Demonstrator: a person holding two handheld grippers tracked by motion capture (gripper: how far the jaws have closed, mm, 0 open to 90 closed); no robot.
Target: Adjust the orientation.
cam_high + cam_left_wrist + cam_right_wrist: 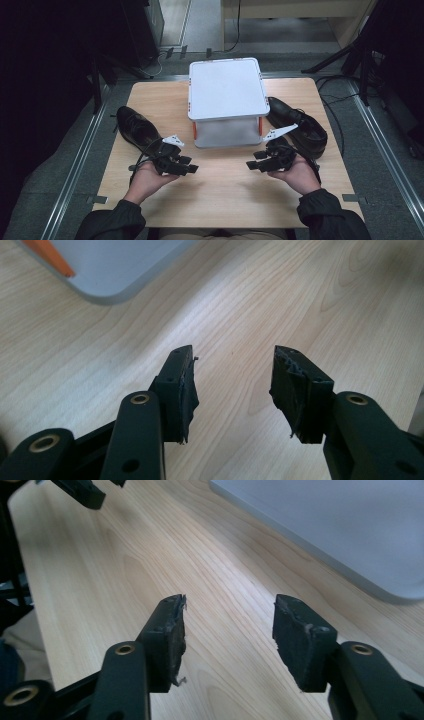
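So both my grippers are sitting over the front half of the table, nothing in either one. My left gripper has its jaws spread wide over bare wood, and my right gripper is the same, jaws well apart with only tabletop between them. They point toward each other across the middle, with a gap between.

Closest things to them are the shoes. The left black leather shoe lies just behind my left hand, toe angled toward the back-left corner. The right black leather shoe lies just behind my right hand, next to the rack. Neither gripper touches a shoe.

Between the shoes stands a white two-tier rack with orange posts, pushed toward the back edge. In my left gripper view its lower shelf corner and an orange post show at the top, and in my right gripper view the same pale shelf edge runs across the upper right.

The table is light wood with a clear grain, square-ish with rounded corners, lit brighter in the middle. Under it is grey floor with metal rails running along both sides, and cables trail on the right. Dark stand legs sit left and right at the back, and it's pretty dim out there. Behind is a pale wooden cabinet or bench.

No brand, label or writing I can read on anything.
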